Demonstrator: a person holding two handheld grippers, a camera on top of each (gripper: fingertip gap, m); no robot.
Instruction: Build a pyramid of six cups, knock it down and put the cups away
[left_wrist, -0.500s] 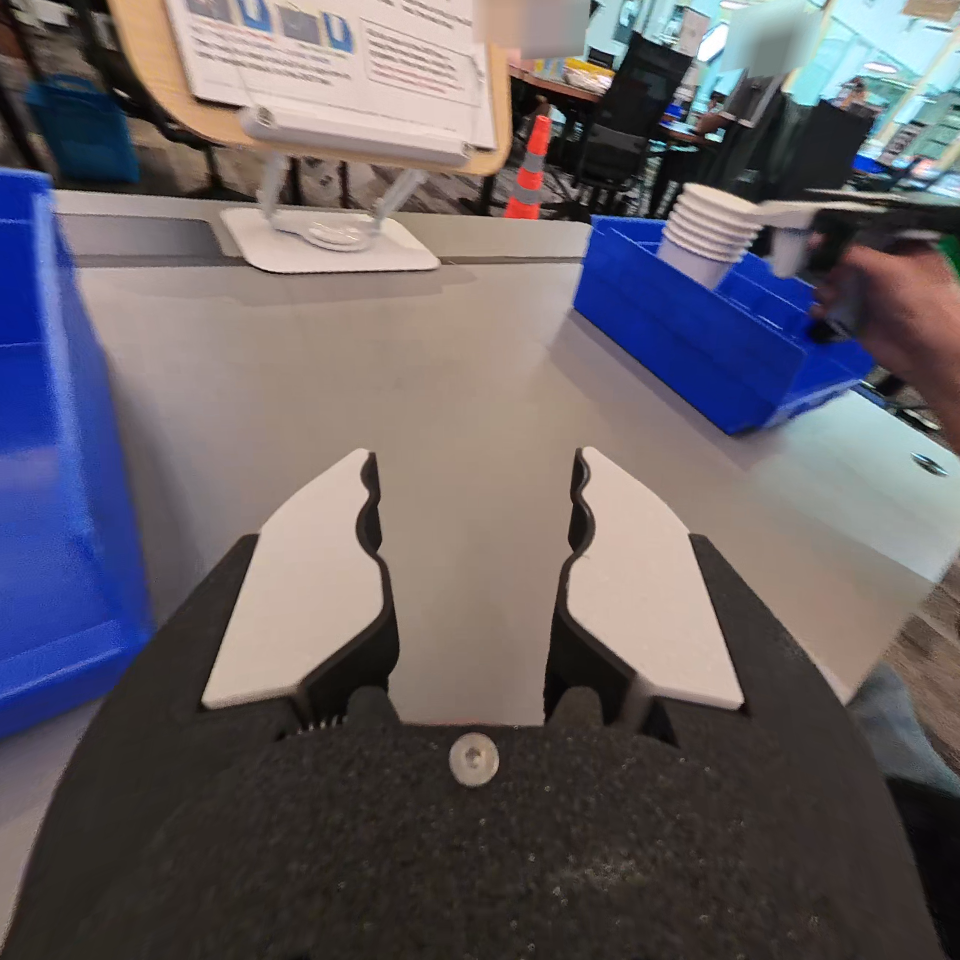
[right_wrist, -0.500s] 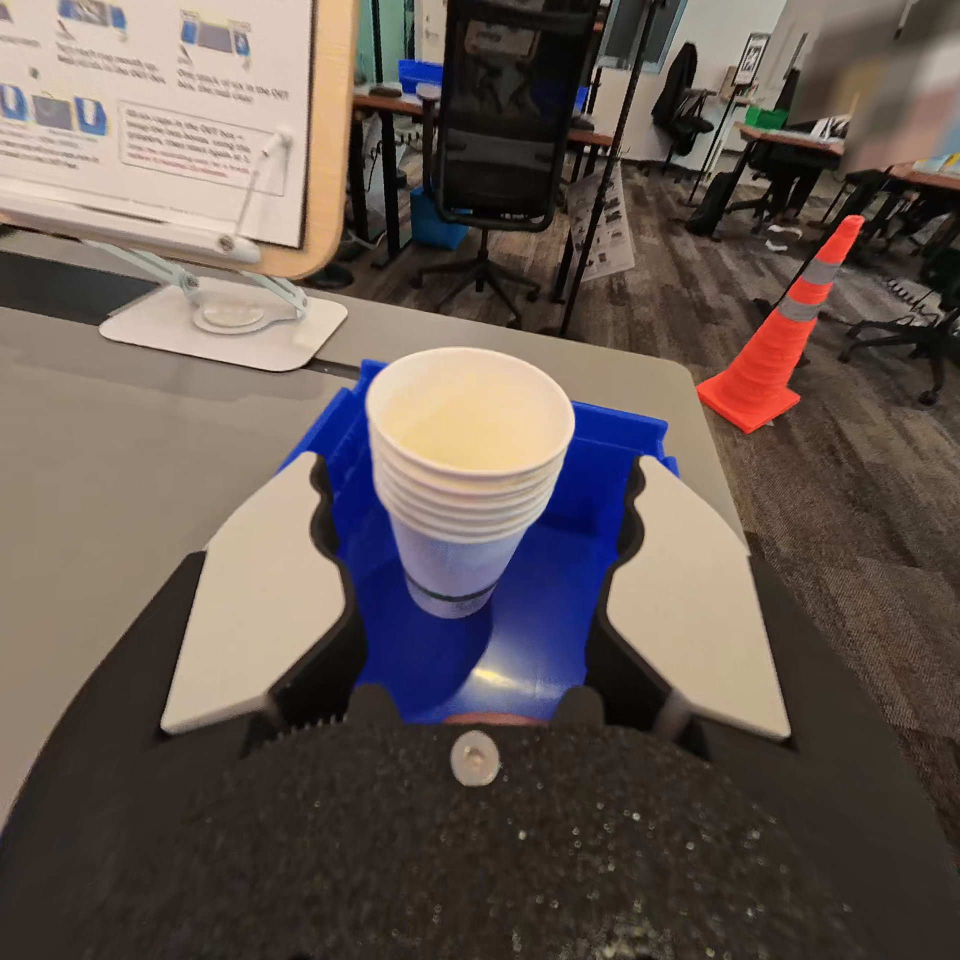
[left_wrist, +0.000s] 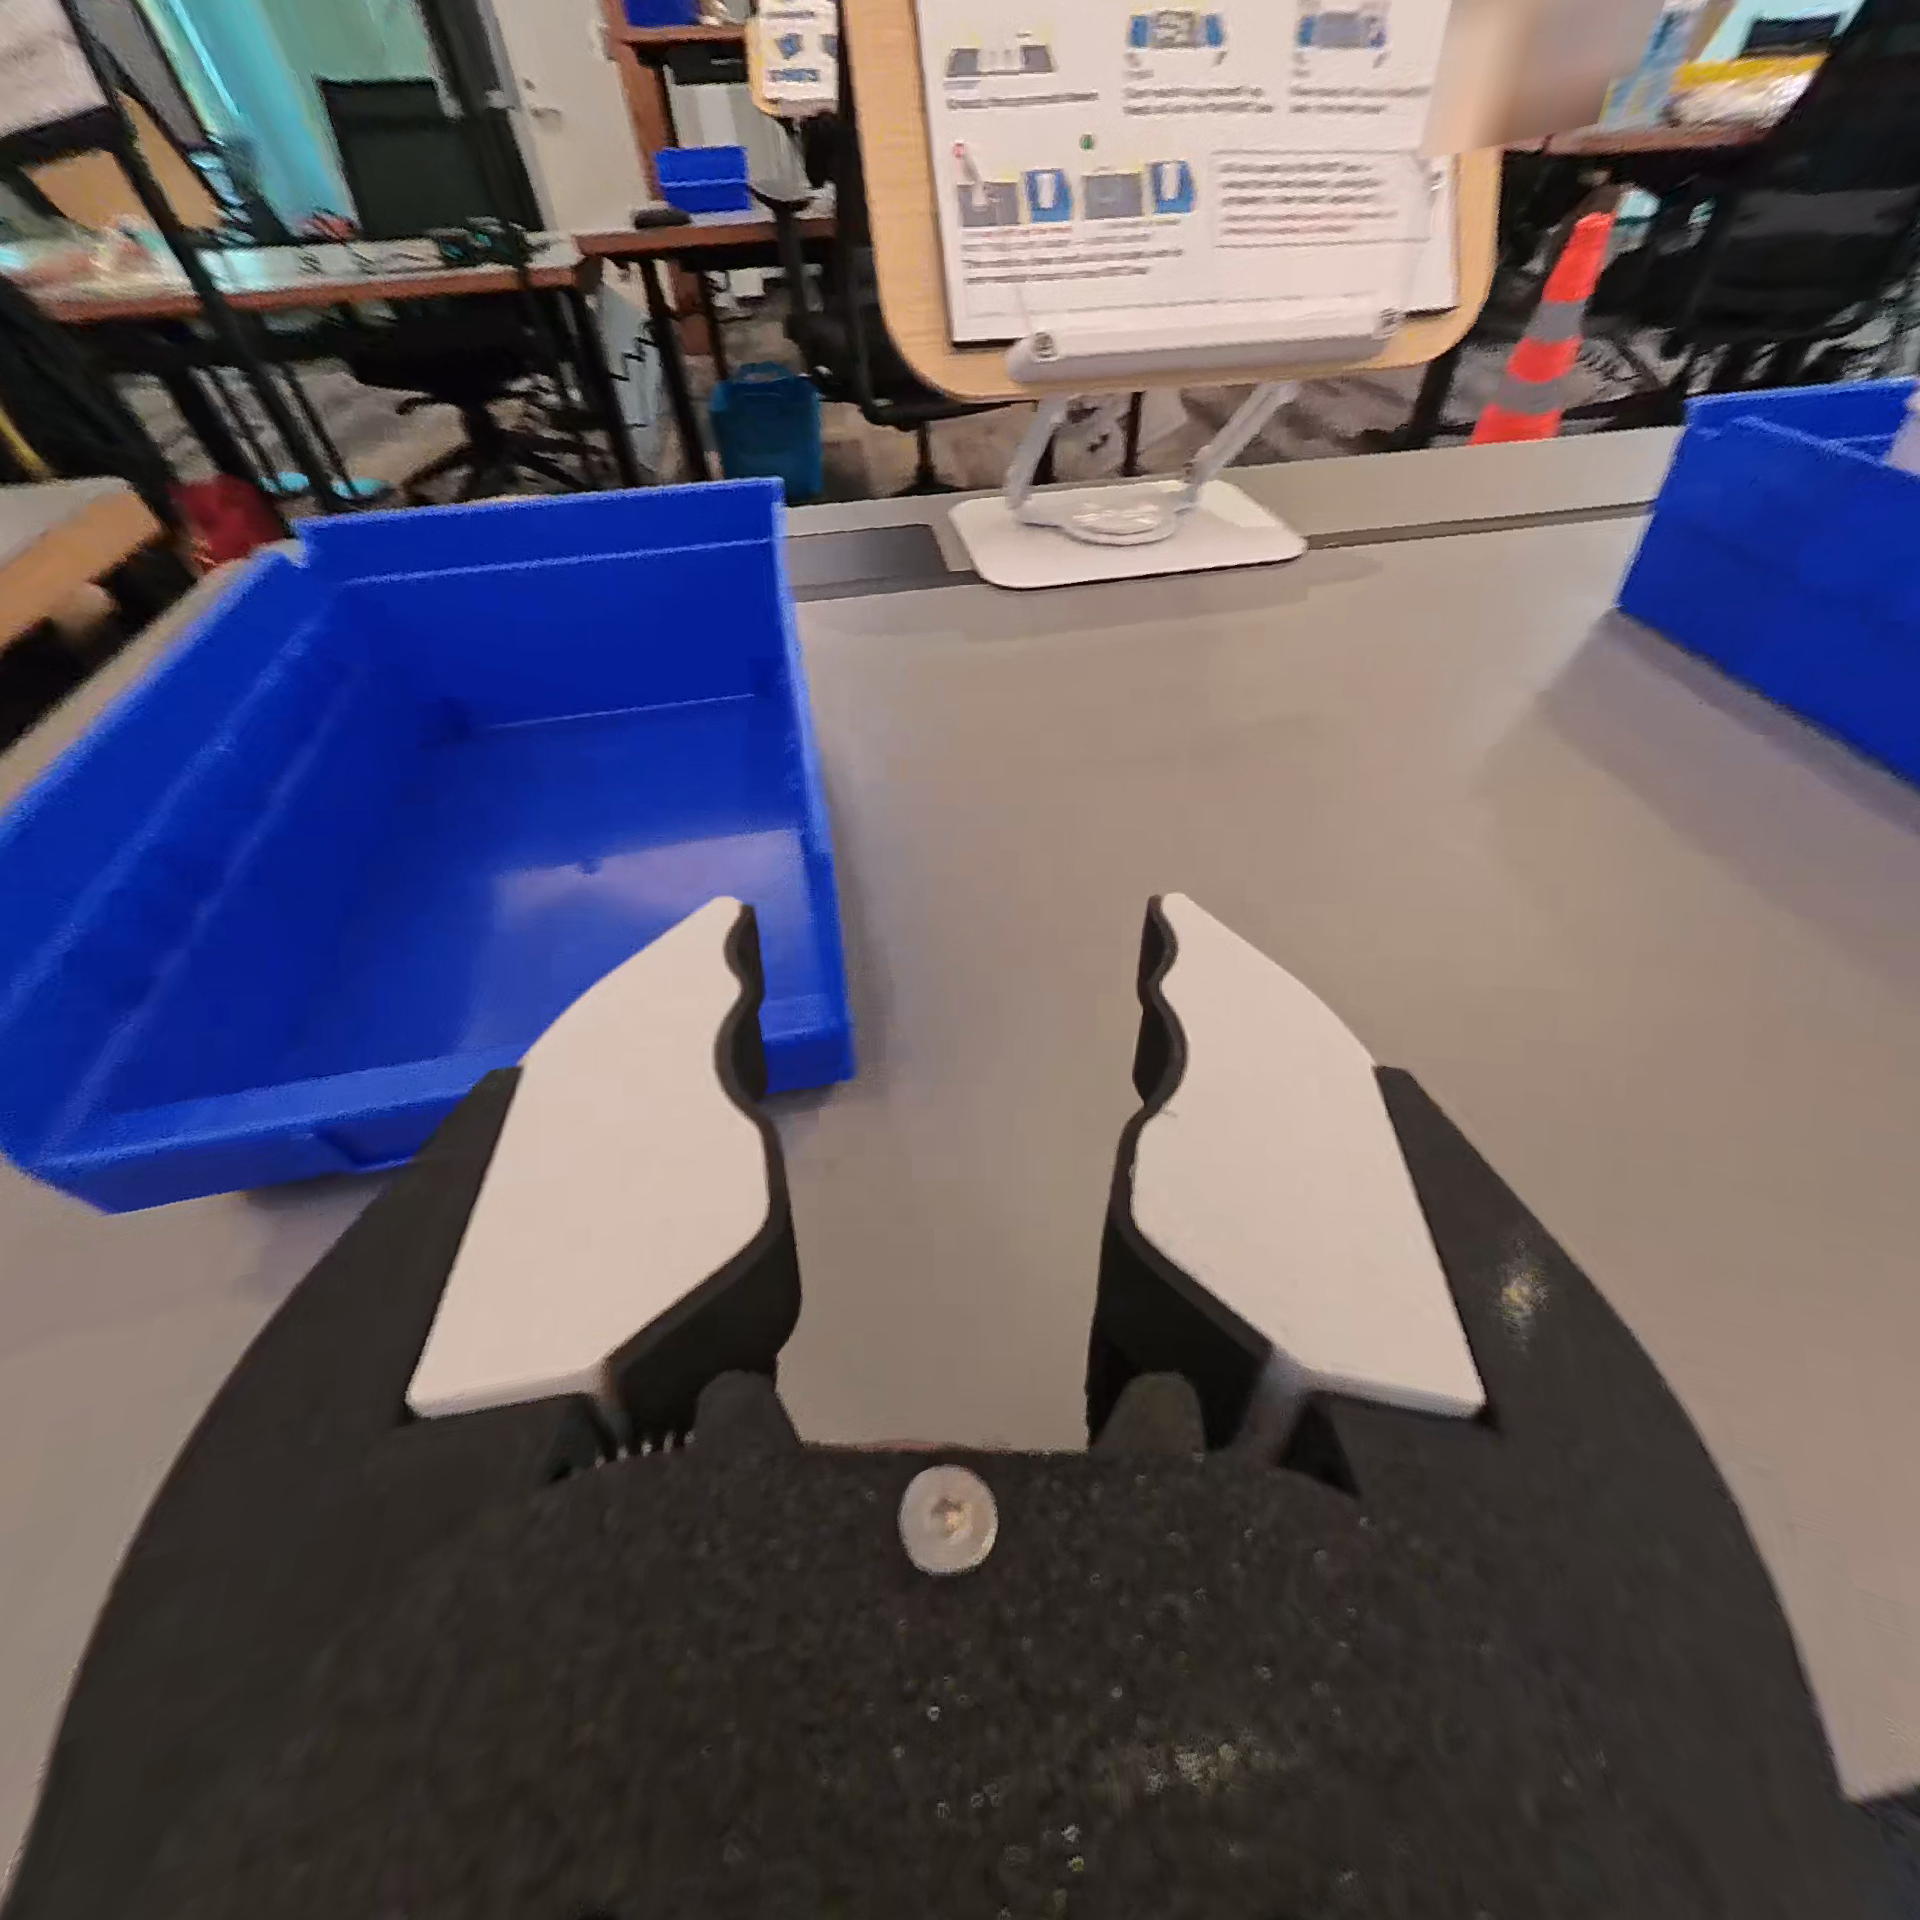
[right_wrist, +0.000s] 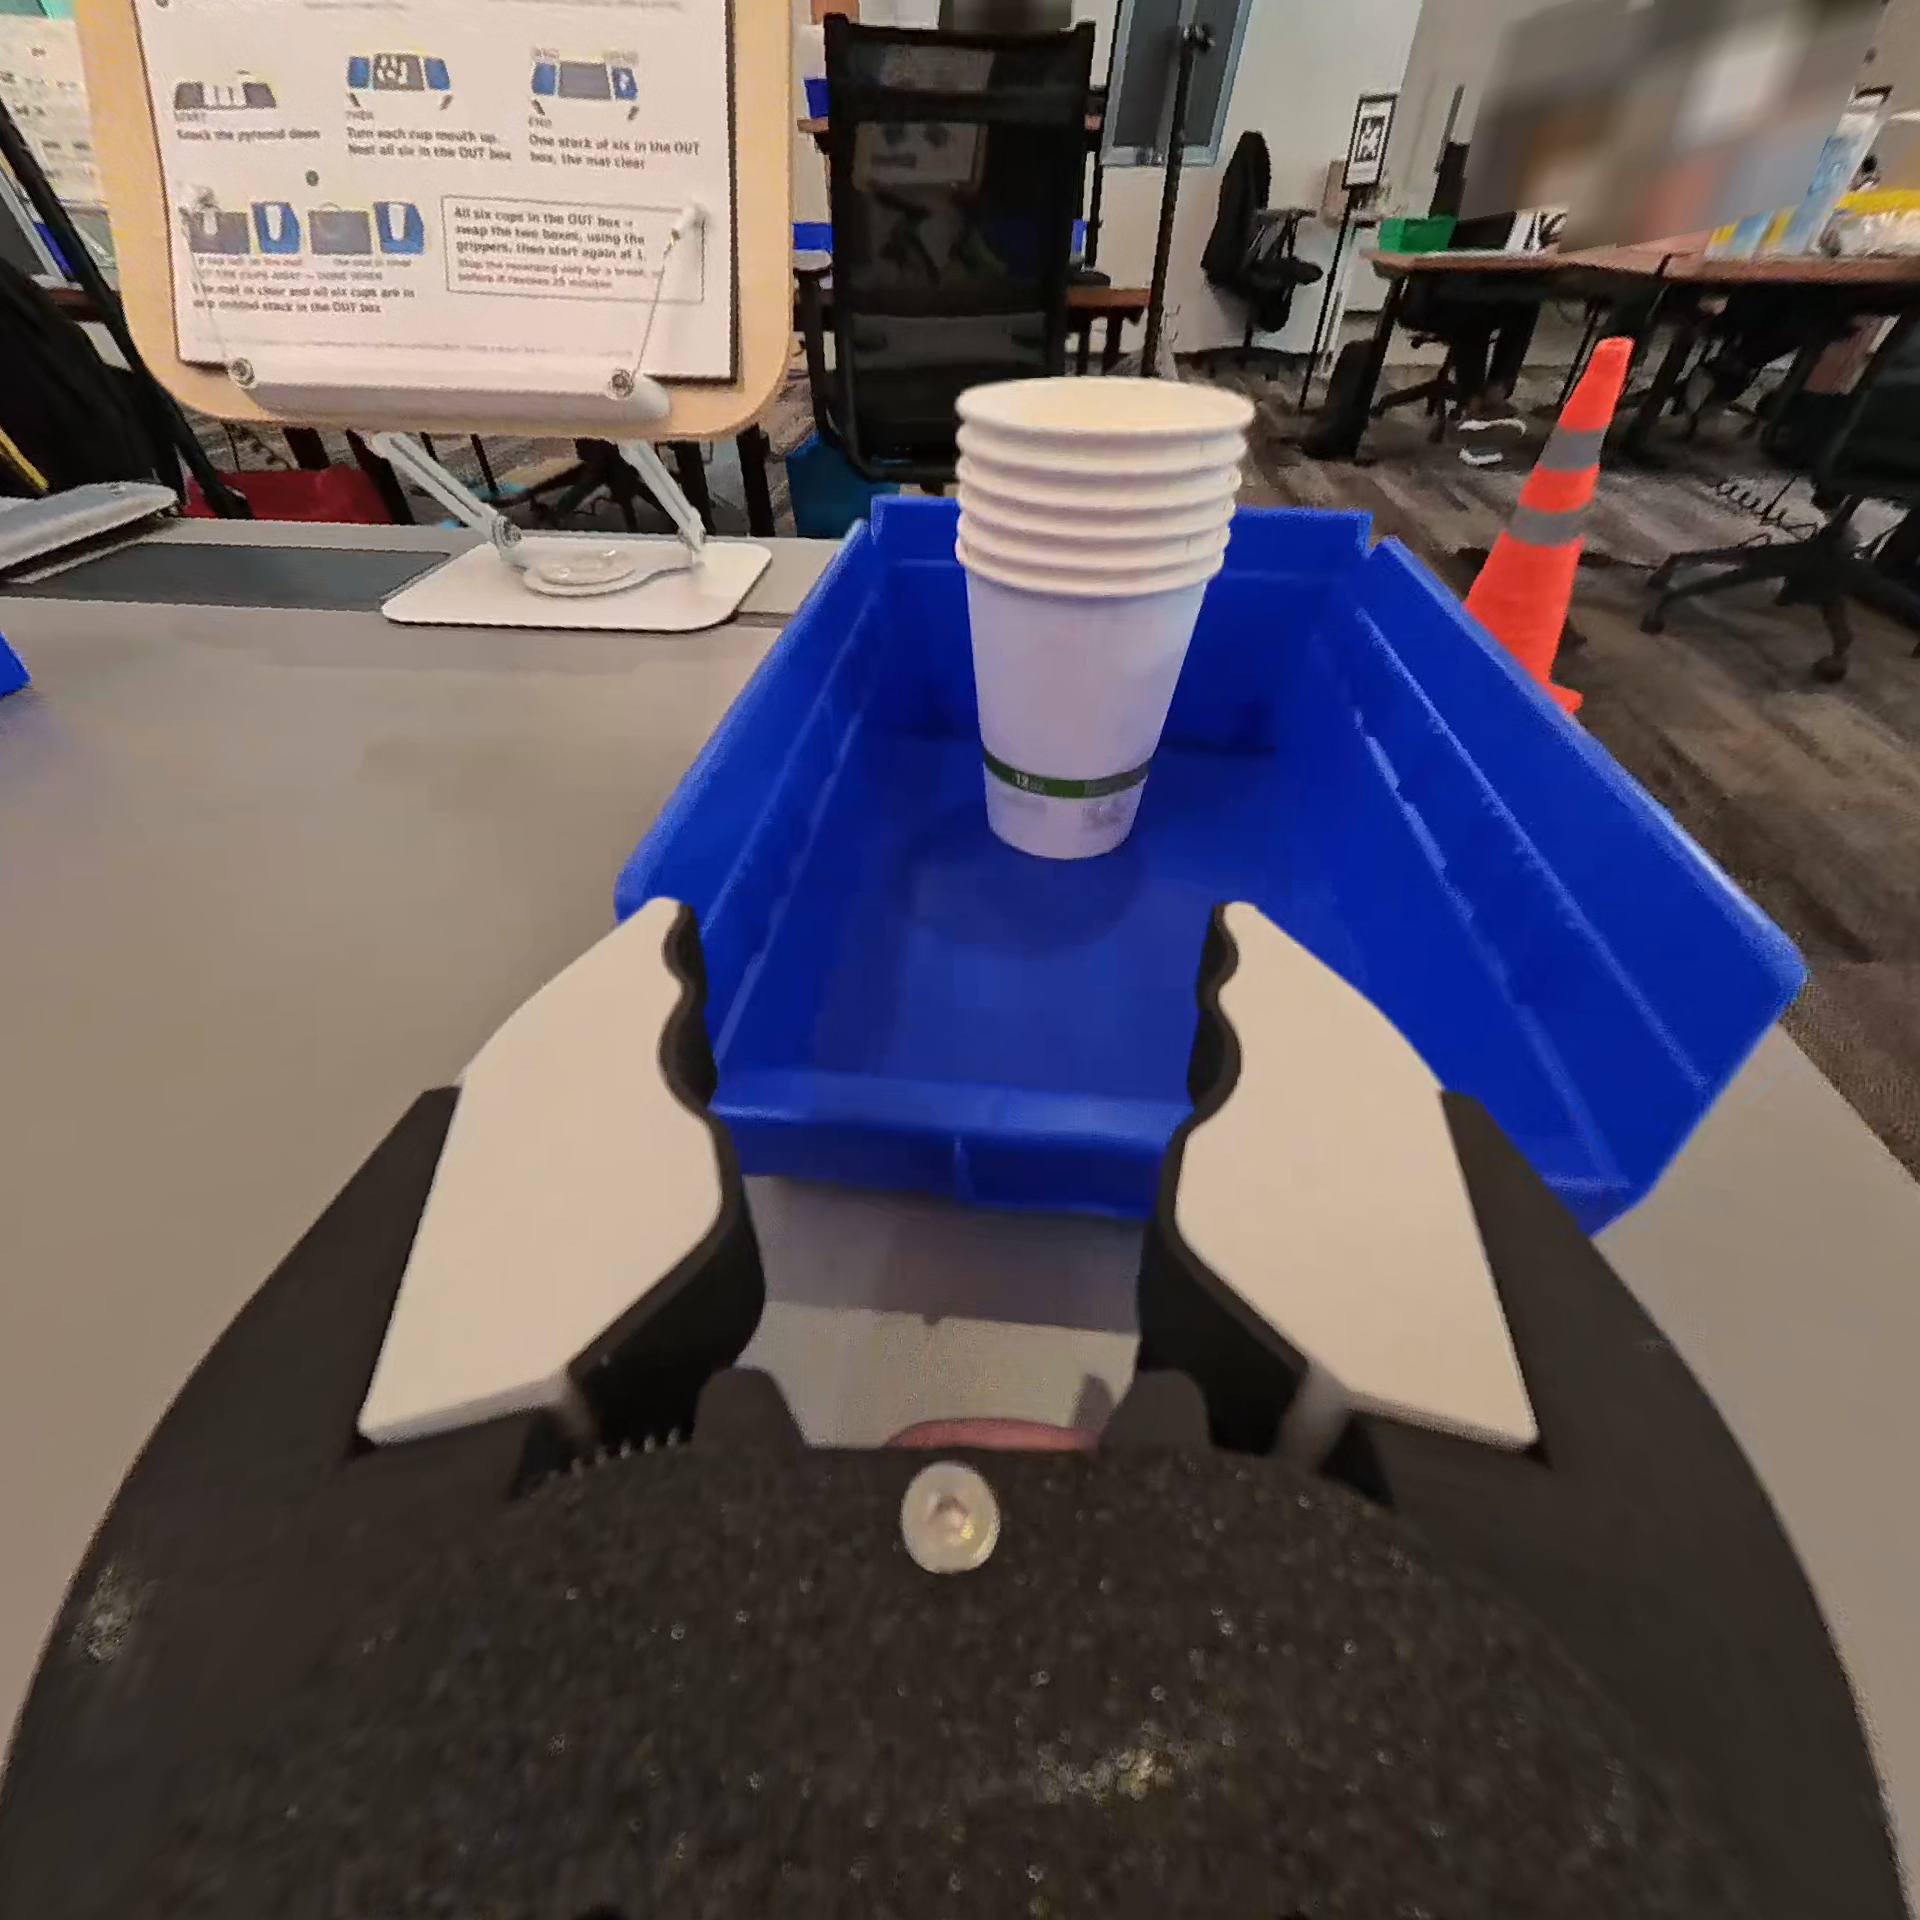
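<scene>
white nested cup stack (right_wrist: 1091, 623), green band, upright in blue bin (right_wrist: 1507, 883); both grippers' fingers spread, empty.

A stack of cups (right_wrist: 1096, 613) stands upright inside a bin (right_wrist: 1538, 883) toward its far end, on a table (right_wrist: 260, 883). Behind the bin's far left corner sits a document stand (right_wrist: 577, 582); a traffic cone (right_wrist: 1553, 520) stands on the floor behind the bin's right side.

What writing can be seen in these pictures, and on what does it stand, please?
Instruction sheet on the stand: printed lines and pictures; I do not quote them.
Stack of cups: green band with small print, too blurred to read.
Blue bins: no writing visible.
</scene>
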